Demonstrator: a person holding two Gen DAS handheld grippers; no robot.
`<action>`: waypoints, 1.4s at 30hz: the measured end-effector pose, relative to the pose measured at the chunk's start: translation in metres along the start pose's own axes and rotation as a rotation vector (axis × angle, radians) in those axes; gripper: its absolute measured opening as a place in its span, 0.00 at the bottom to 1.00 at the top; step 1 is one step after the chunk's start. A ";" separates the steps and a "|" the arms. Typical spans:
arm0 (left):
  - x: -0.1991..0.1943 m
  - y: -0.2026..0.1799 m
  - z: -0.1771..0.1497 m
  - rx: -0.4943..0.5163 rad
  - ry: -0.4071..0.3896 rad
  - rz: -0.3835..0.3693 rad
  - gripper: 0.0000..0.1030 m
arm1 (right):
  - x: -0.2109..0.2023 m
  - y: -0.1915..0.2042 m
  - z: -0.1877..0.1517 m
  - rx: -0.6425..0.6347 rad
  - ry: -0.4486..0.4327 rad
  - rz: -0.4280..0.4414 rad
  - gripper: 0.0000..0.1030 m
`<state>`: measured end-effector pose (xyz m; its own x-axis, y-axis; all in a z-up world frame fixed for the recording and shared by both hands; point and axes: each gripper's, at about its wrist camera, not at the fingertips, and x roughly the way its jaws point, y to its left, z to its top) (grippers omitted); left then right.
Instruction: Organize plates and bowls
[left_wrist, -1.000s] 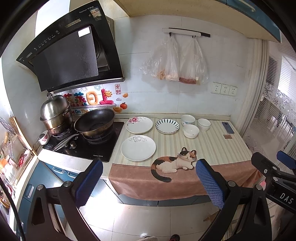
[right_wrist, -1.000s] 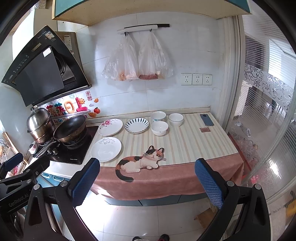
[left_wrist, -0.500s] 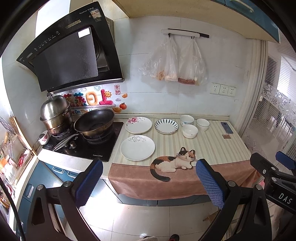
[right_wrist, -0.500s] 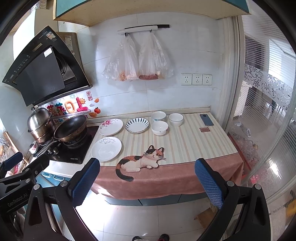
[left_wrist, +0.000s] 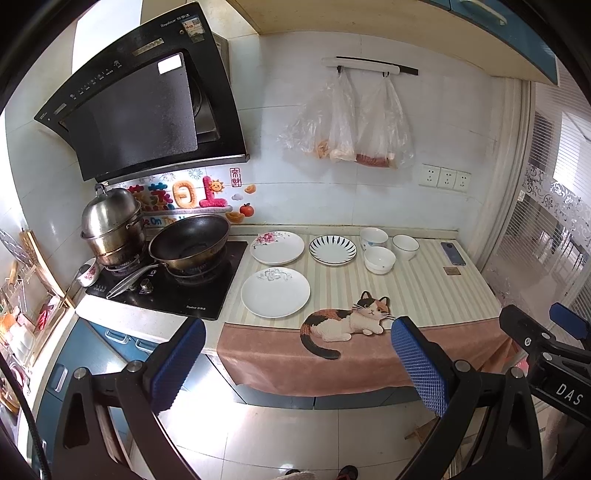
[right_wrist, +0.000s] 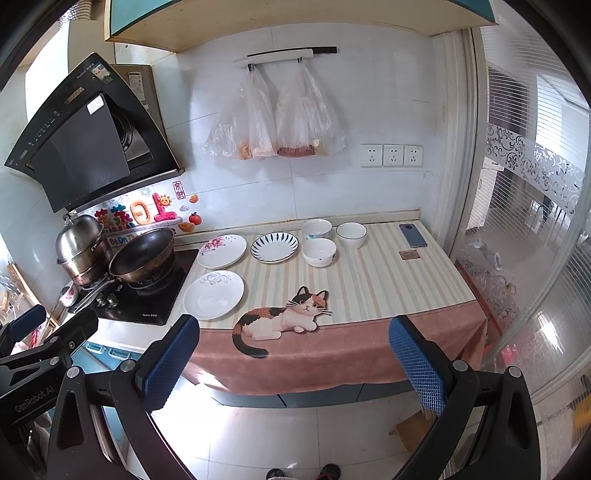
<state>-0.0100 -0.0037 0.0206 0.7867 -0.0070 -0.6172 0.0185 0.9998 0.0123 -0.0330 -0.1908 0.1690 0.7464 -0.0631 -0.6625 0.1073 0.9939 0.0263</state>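
Three plates lie on the striped counter cloth (left_wrist: 424, 288): a plain white plate (left_wrist: 275, 291) (right_wrist: 213, 294) at the front, a flowered plate (left_wrist: 277, 247) (right_wrist: 221, 251) behind it, and a blue-striped plate (left_wrist: 332, 250) (right_wrist: 274, 246) to its right. Three white bowls (left_wrist: 379, 259) (right_wrist: 319, 252) stand in a cluster right of the plates. My left gripper (left_wrist: 295, 362) is open and empty, well in front of the counter above the floor. My right gripper (right_wrist: 295, 358) is open and empty, also short of the counter edge.
A black wok (left_wrist: 190, 243) and a steel steamer pot (left_wrist: 110, 229) sit on the stove at left under a range hood (left_wrist: 140, 110). A phone (left_wrist: 452, 253) lies at the counter's right end. Plastic bags (left_wrist: 351, 125) hang on the wall. A glass door (right_wrist: 535, 221) stands at right.
Both views shift very slightly; the counter appears a touch nearer. Both grippers stay open and nothing on the counter has moved.
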 end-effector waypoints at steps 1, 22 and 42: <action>0.000 0.000 -0.001 0.001 -0.001 0.000 1.00 | -0.001 0.001 0.000 0.000 0.002 0.001 1.00; 0.001 0.007 0.000 0.003 -0.010 0.000 1.00 | -0.003 0.005 -0.002 -0.004 -0.005 -0.003 1.00; 0.032 0.028 0.001 0.007 -0.016 0.039 1.00 | 0.021 0.017 -0.001 -0.003 -0.024 0.064 1.00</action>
<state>0.0159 0.0241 0.0019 0.7965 0.0313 -0.6039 -0.0082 0.9991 0.0410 -0.0163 -0.1756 0.1554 0.7672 -0.0020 -0.6414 0.0572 0.9962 0.0653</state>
